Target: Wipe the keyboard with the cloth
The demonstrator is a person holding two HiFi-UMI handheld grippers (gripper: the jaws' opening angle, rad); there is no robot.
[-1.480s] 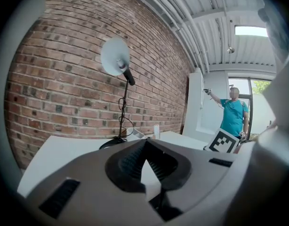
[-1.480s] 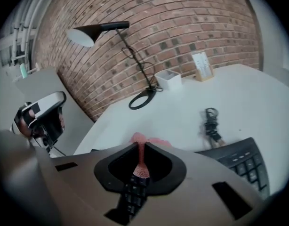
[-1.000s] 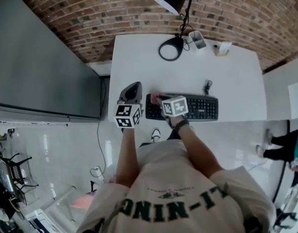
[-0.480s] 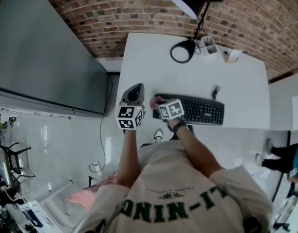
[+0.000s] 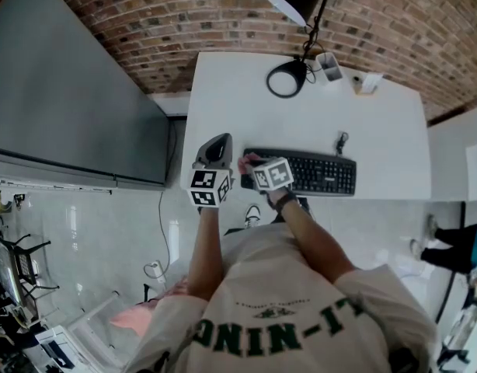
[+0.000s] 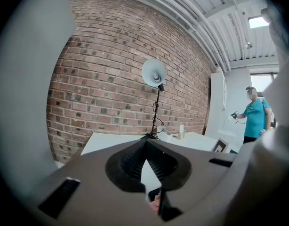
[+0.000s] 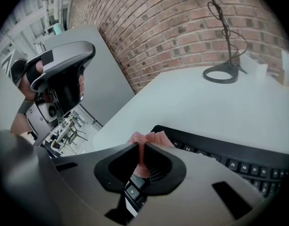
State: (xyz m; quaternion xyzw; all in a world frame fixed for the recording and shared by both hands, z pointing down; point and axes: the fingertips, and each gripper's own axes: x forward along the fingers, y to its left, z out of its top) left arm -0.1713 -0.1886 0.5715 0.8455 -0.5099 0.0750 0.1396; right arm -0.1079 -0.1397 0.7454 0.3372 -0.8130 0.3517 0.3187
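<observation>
Since the right tongs (image 7: 140, 160) are clamped on the pink cloth (image 7: 148, 138) at the left end of the keyboard (image 5: 316, 174), nearly the whole board lies to their right. Its long axis runs left to right along the near edge of the white counter (image 5: 246, 99). The cloth is soft and bunched; whether it touches the keys cannot be told. The keyboard is black, hard plastic in ridged rows. The left tongs (image 6: 145, 147), closed on nothing, hover just left of the board, so the right hand looks set to wipe.

Keyboard (image 5: 320, 174): left end hidden under the right gripper (image 5: 250, 164) in the head view.
Cloth (image 7: 148, 138): mostly hidden between the closed jaws (only a pink tuft shows).
Small things (image 5: 329, 66) beside the lamp base (image 5: 285, 78): too small to tell.
</observation>
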